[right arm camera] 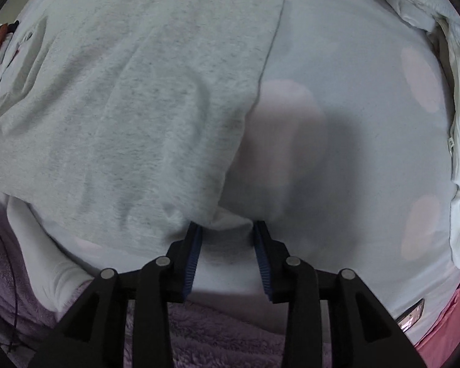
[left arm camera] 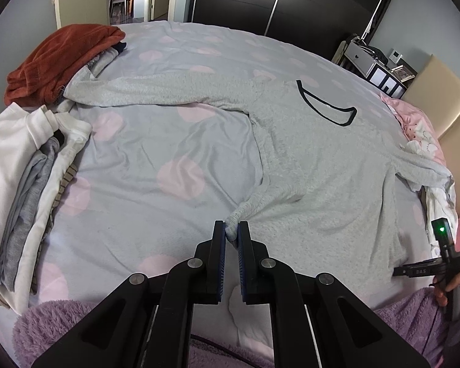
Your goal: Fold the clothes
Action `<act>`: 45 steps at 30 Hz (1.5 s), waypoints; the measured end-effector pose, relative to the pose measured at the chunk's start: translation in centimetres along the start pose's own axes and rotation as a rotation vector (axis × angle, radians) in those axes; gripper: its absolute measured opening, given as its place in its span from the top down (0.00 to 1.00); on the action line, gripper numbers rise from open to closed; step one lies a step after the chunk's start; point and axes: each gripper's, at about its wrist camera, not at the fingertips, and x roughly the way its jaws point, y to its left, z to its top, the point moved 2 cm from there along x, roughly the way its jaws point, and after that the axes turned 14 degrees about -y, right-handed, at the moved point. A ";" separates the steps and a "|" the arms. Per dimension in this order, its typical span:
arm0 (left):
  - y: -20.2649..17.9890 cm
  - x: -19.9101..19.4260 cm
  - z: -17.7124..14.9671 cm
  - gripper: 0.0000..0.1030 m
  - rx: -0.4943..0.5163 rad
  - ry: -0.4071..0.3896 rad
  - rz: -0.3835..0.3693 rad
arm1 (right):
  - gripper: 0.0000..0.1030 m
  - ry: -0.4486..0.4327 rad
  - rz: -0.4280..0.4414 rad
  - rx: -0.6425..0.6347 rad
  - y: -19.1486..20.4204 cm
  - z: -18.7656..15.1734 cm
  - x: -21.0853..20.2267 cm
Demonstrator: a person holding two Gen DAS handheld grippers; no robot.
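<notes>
- The left wrist view takes in the whole bed (left arm camera: 144,141), its grey cover dotted pink; a grey long-sleeved top (left arm camera: 322,159) with a dark-trimmed neckline lies spread flat across it, one sleeve stretched toward a rust-red garment (left arm camera: 64,58); a pile of white and grey clothes (left arm camera: 24,165) sits at the left edge
- The left gripper (left arm camera: 232,230) is clenched on a bunched corner of the top's hem
- Only the right wrist view shows the right gripper (right arm camera: 227,230) close up, pointing down at the bed, jaws parted, the top's other hem corner just at its left finger, not pinched
- No writing can be read with certainty
</notes>
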 end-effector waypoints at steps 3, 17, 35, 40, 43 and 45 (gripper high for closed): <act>-0.1 -0.3 0.2 0.92 -0.007 0.007 -0.020 | 0.88 -0.029 0.063 0.040 -0.2 -0.4 -1.6; -1.4 -3.4 1.4 0.92 0.091 0.214 -0.062 | 0.97 -0.177 0.069 0.129 -5.9 -2.9 -19.2; -3.6 4.0 -5.9 0.88 0.382 0.592 0.076 | 0.94 0.055 -0.030 0.058 -4.0 -3.4 -9.5; -3.7 2.9 -5.9 0.71 0.399 0.622 0.051 | 0.85 0.098 -0.044 0.090 -5.4 -3.9 -9.5; -3.9 1.5 -4.7 0.71 0.396 0.588 0.019 | 0.83 0.077 -0.040 0.147 -7.6 -3.7 -11.1; -4.1 0.5 -3.4 0.71 0.384 0.546 -0.005 | 0.83 0.029 -0.030 0.217 -9.9 -3.2 -12.8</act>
